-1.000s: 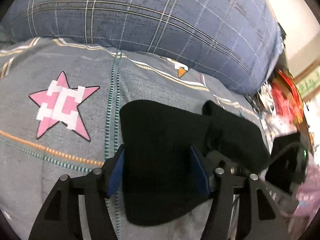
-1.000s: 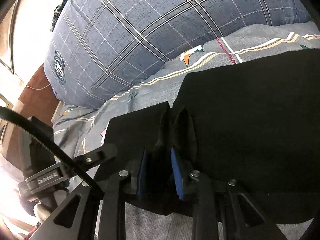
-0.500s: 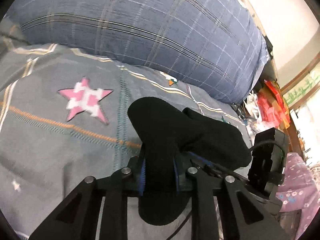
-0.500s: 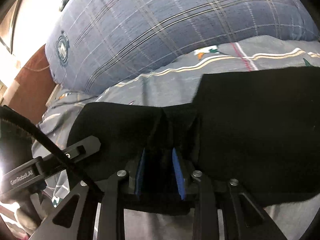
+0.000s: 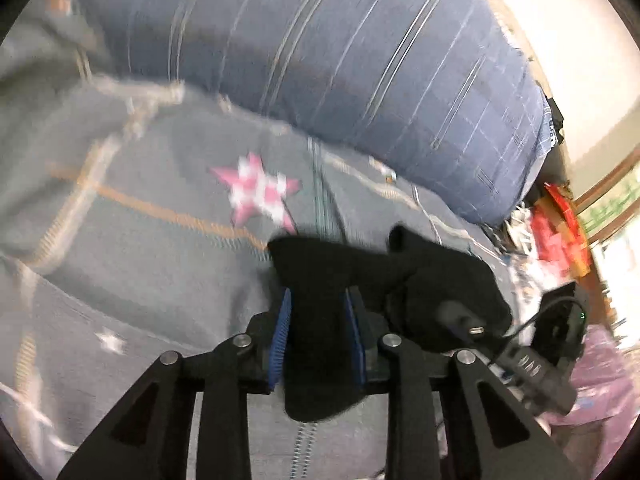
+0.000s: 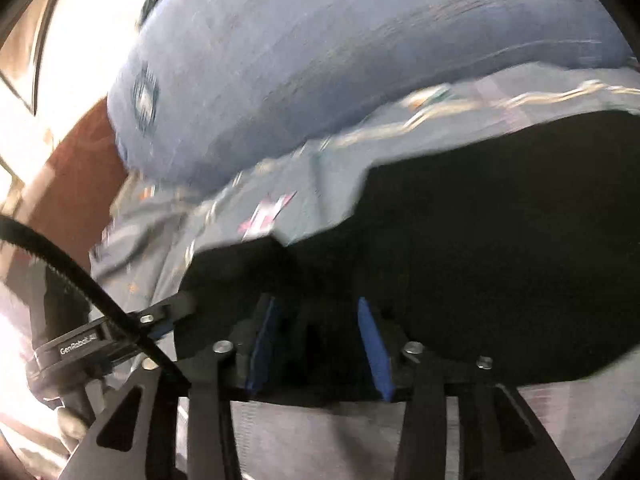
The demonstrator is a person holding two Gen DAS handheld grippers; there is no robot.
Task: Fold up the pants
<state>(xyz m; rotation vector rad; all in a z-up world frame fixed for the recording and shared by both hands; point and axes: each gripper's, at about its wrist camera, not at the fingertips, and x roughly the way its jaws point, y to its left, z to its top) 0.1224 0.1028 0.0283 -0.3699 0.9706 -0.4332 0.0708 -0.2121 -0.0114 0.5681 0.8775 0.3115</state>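
The black pants (image 5: 420, 280) lie on a grey patterned bedsheet (image 5: 140, 260). My left gripper (image 5: 318, 336) is shut on a bunched edge of the pants, which hangs between its blue pads. In the right wrist view the pants (image 6: 500, 240) spread wide to the right. My right gripper (image 6: 316, 344) also holds an edge of the pants between its blue pads, with the jaws a little apart around the cloth. The other gripper's body (image 6: 76, 348) shows at the lower left. Both views are blurred.
A big blue plaid pillow (image 5: 360, 60) lies along the far side of the bed; it also shows in the right wrist view (image 6: 340, 60). A pink star (image 5: 260, 192) marks the sheet. Red and white clutter (image 5: 556, 232) sits beyond the bed's right edge.
My left gripper closed on the pants' edge and lifted it away from the star. My right gripper's jaws have widened a little. Both views swing and blur.
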